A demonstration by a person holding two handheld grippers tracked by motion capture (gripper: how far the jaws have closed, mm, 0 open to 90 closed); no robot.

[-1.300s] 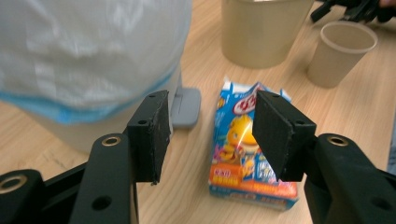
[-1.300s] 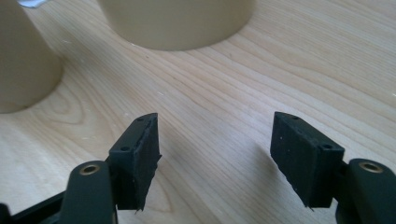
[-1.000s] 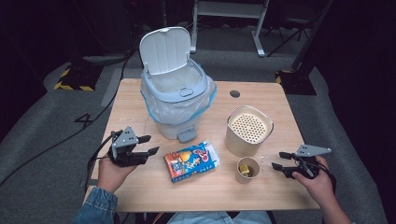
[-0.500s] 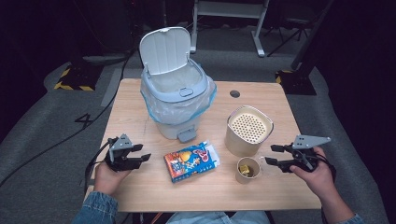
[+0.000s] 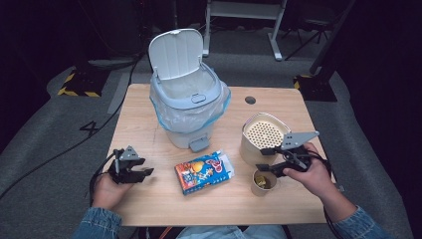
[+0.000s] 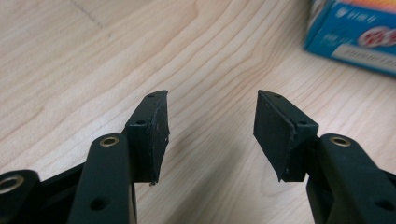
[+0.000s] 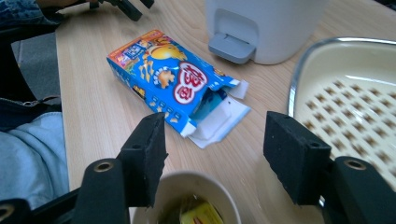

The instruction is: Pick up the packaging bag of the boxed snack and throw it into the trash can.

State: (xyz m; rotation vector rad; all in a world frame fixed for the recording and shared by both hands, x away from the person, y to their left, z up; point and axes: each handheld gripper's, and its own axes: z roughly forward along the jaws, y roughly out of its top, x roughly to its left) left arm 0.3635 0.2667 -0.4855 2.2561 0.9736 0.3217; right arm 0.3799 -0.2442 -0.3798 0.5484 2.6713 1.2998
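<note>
Snack box (image 5: 203,172), open flap, bare table (image 5: 149,129) around

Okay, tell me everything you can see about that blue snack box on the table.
The snack box is a printed cardboard carton, blue with orange and a red-and-white logo. It lies flat on the wooden table, just in front of the bin's pedal but apart from it. One end is torn open, white flaps splayed out, toward the paper cup. Nothing touches it.
</note>
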